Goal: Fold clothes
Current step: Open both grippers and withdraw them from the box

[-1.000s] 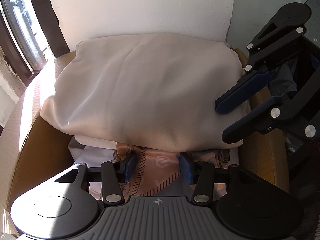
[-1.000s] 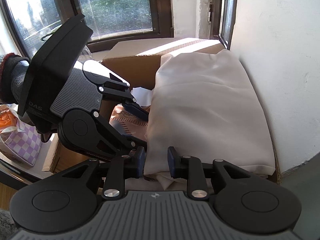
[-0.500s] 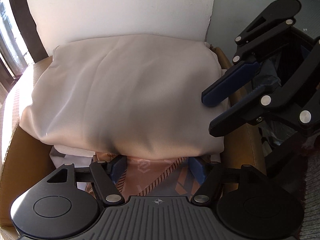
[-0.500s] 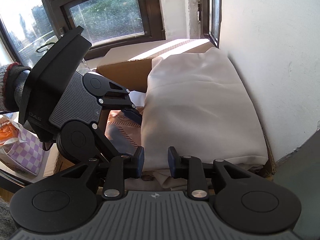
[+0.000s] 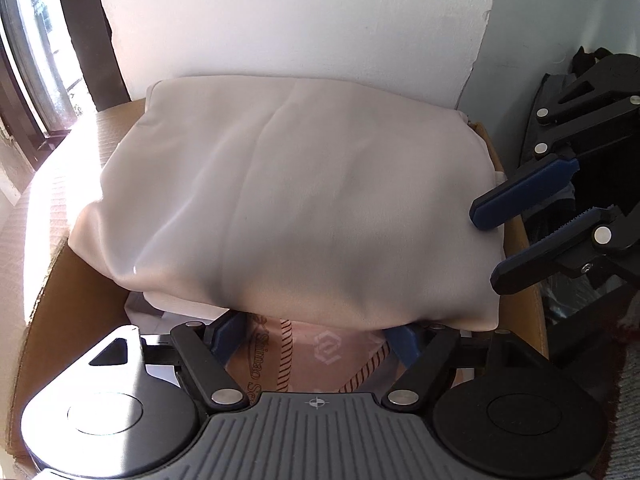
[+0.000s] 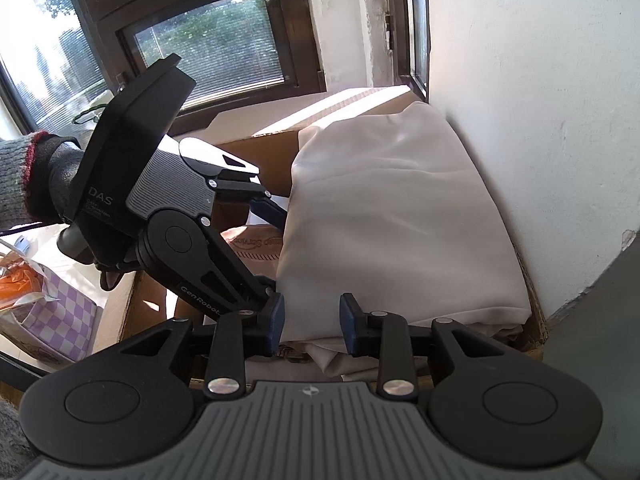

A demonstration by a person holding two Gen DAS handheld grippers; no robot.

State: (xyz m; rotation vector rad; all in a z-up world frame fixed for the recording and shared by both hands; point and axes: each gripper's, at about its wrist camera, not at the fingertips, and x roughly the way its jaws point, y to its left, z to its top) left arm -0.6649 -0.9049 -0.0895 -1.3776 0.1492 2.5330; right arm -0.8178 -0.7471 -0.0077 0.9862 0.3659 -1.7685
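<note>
A folded cream garment (image 5: 296, 208) lies on top of a pile in a cardboard box (image 5: 72, 312) against a white wall (image 5: 280, 20). The left tongs (image 5: 316, 336) sit at its near edge, jaws opening wide, with a pink printed cloth (image 5: 320, 356) between them, pads apart from it. The right tongs (image 6: 311, 320) are at the garment's side edge, jaws opening, the cream fabric between the pads but not pinched. A grey knitted sleeve (image 6: 16, 184) holds the left unit
</note>
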